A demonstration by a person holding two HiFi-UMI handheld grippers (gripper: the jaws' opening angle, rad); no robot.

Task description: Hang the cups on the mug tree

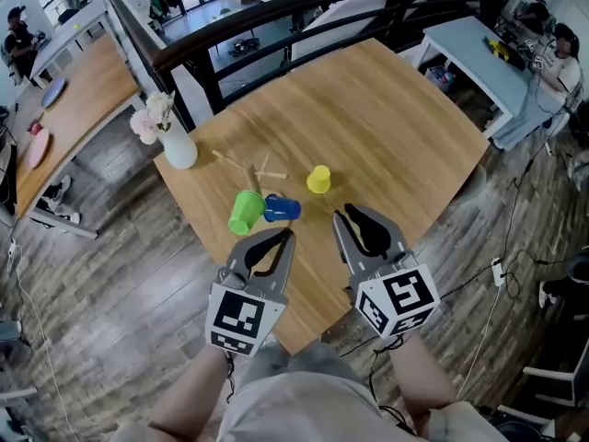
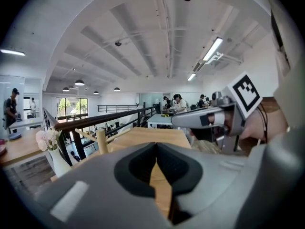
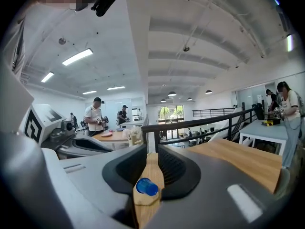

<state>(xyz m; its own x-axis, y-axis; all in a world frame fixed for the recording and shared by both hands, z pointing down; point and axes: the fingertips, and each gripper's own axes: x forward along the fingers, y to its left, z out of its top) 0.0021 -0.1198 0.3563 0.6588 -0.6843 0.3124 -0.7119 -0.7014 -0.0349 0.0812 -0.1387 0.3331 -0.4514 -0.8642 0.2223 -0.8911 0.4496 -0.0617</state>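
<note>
The left hand-held gripper [image 1: 287,235] is closed and empty; the right hand-held gripper [image 1: 346,212] is slightly open, empty, near the blue cup [image 1: 282,209].

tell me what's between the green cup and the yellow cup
The blue cup, close beside the green cup, with bare tabletop between it and the yellow cup. The head view shows this.

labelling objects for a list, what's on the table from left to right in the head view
vase of flowers -> green cup -> blue cup -> yellow cup
</note>
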